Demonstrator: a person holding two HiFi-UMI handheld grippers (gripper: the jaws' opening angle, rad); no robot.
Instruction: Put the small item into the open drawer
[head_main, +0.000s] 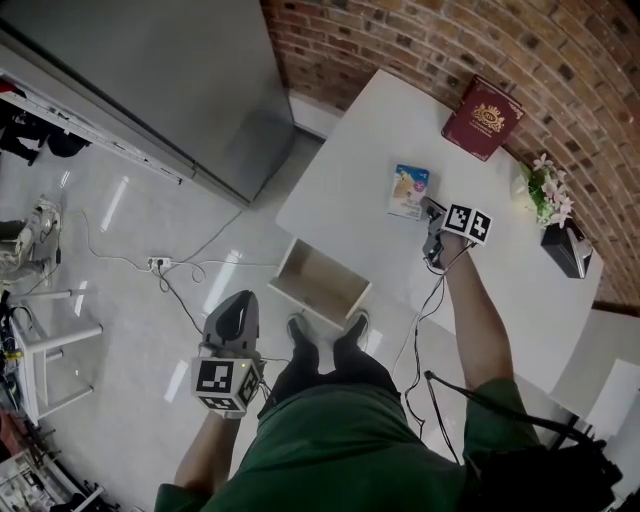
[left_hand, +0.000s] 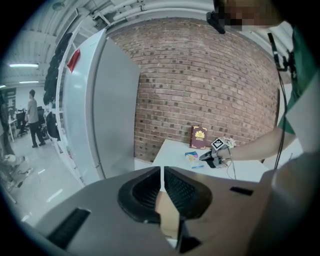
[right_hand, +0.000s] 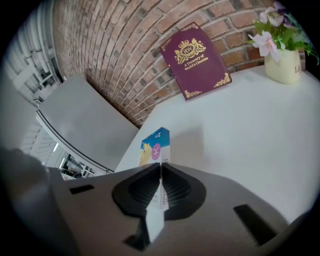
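Jaws of the right gripper clamp the small blue-and-yellow carton at the white counter; the left gripper jaws sit together, empty.

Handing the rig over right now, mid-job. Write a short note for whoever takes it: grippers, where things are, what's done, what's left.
Right gripper: shut on the small box, pinching its edge, over the white table. Whether the box is off the tabletop can't be told.
Left gripper: shut, nothing between its jaws, held low and away from the table.
Open drawer: pulled out below the table's near edge, just ahead of the person's feet.
Done: box gripped.
Left: carry the box to the drawer and release it inside.
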